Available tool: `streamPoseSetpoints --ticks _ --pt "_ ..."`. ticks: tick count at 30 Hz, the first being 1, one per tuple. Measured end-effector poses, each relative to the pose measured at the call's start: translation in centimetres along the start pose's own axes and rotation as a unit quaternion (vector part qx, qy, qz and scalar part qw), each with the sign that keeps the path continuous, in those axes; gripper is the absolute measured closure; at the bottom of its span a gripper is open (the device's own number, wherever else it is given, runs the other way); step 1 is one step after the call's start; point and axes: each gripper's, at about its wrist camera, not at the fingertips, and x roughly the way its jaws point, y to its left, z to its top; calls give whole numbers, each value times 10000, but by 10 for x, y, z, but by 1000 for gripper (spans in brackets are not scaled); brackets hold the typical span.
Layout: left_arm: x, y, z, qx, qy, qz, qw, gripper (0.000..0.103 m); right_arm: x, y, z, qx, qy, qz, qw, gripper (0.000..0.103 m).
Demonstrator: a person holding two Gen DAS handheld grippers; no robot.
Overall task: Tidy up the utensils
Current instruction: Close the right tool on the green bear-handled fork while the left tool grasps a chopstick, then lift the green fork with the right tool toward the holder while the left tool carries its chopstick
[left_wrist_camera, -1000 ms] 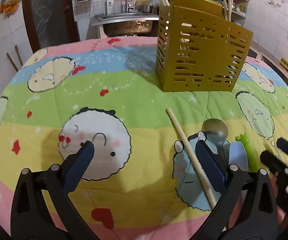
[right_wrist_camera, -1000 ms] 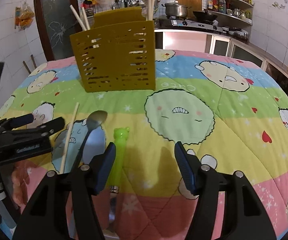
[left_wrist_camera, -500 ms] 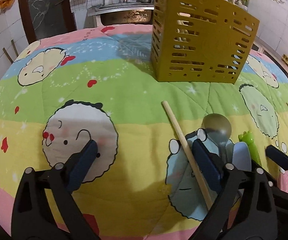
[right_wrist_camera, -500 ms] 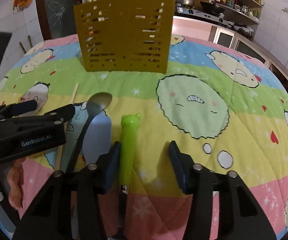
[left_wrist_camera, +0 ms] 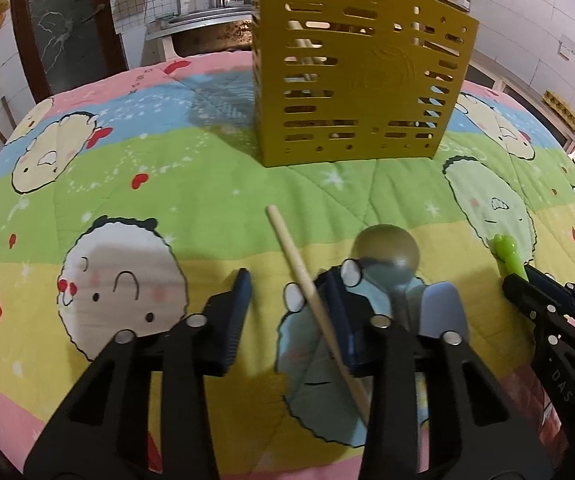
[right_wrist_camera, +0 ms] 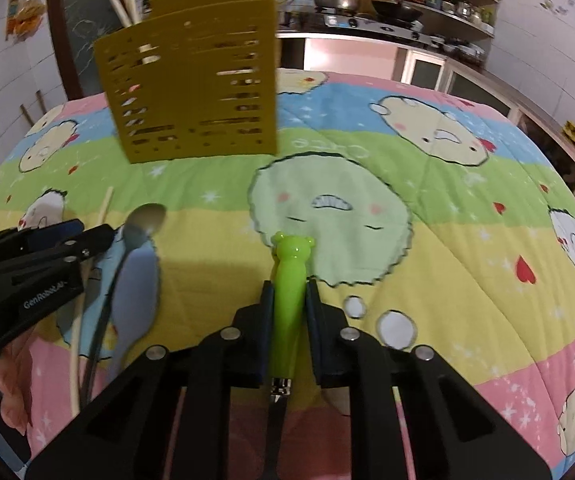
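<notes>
Right gripper [right_wrist_camera: 289, 304] closing on green utensil handle [right_wrist_camera: 289, 276], bear-head end pointing away toward yellow holder [right_wrist_camera: 195, 88].

You are looking at a glossy green plastic handle [right_wrist_camera: 290, 276], a dull metal spoon [left_wrist_camera: 387, 249], a pale wooden chopstick [left_wrist_camera: 307, 288] and quilted matt cloth [left_wrist_camera: 191, 200].

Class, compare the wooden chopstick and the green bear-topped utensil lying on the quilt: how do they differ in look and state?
The wooden chopstick is pale, thin and plain; the green bear-topped utensil is bright, thicker and shaped like a bear at its end. The chopstick lies between the closing left gripper fingers, untouched on one side; the right gripper fingers press the green handle. Both lie flat on the quilt.
</notes>
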Motion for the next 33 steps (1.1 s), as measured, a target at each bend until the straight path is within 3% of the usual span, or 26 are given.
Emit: streamPoseSetpoints --ticks 12,20,26,33 --pt "9 -2 10 -65 114 -69 9999 79 16 -8 15 270 299 132 9991 87" --pt "10 -5 12 -34 39 -102 9999 90 23 1 25 145 468 -45 9988 87" --pt "6 -3 9 -33 -11 -166 9999 99 14 -3 21 280 329 16 9991 87" --pt "-9 -2 7 -63 -159 -311 9994 99 -8 -8 15 368 -63 154 9992 87"
